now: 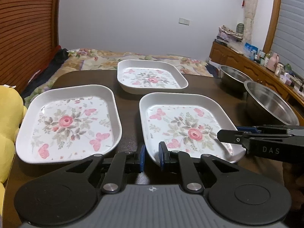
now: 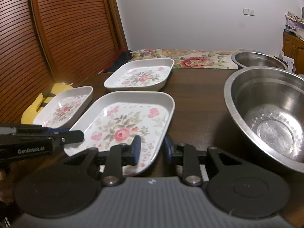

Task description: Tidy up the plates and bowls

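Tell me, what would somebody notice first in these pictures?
Probably the three white flowered plates on the dark table: the nearest plate sits between both grippers, another plate lies to its left, and a smaller-looking one is farther back. Next, two shiny steel bowls stand at the right, one behind the other.

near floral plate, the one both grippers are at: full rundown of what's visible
The near floral plate is a white rectangular dish with rounded corners and a raised rim, glossy like melamine, printed with a pink rose, grey-green leaves and pink butterflies. It is empty, upright and flat on the dark table. The right gripper straddles its near right corner, fingers apart, one inside the rim and one outside. The left gripper brackets its near left corner likewise. Neither visibly clamps it.
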A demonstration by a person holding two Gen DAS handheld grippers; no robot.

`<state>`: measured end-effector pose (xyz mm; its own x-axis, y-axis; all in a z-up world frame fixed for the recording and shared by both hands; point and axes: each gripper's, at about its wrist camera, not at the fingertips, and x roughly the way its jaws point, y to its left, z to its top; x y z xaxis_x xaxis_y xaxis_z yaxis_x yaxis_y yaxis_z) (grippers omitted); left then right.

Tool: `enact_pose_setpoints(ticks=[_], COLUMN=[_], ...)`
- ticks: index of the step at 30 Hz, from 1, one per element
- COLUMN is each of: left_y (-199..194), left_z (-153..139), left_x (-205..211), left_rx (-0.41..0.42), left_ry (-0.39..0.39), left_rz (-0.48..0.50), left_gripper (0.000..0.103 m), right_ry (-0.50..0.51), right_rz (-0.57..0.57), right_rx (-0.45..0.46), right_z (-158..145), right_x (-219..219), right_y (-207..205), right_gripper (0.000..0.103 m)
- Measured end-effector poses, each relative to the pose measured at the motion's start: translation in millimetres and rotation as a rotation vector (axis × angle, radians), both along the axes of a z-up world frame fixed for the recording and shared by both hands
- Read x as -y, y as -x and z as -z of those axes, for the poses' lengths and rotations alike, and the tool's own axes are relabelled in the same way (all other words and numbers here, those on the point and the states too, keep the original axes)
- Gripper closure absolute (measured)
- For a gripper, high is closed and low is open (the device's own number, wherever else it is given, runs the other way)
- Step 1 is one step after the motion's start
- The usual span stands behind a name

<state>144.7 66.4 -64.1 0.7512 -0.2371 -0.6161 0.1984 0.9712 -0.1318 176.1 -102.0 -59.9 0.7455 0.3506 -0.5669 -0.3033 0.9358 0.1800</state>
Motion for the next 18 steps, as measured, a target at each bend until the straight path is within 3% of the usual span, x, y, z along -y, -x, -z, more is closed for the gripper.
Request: enact_pose_setpoints(ticks=[9, 18], left_y=[4, 36], left_z=[-2, -13], left_x=[-8, -7], left_rx=[-0.011, 0.01], left_ry=[0.024, 0.035], left_rz=[0.05, 0.082], left_gripper=[0.086, 0.086], right_ry=[-0.007, -0.028], right_rz=[0.029, 0.038], right_rx=[-0.011, 0.013], right_z=[-1, -10], right_x=[3, 8], right_y=[4, 37], right_gripper=[0.087, 0.087])
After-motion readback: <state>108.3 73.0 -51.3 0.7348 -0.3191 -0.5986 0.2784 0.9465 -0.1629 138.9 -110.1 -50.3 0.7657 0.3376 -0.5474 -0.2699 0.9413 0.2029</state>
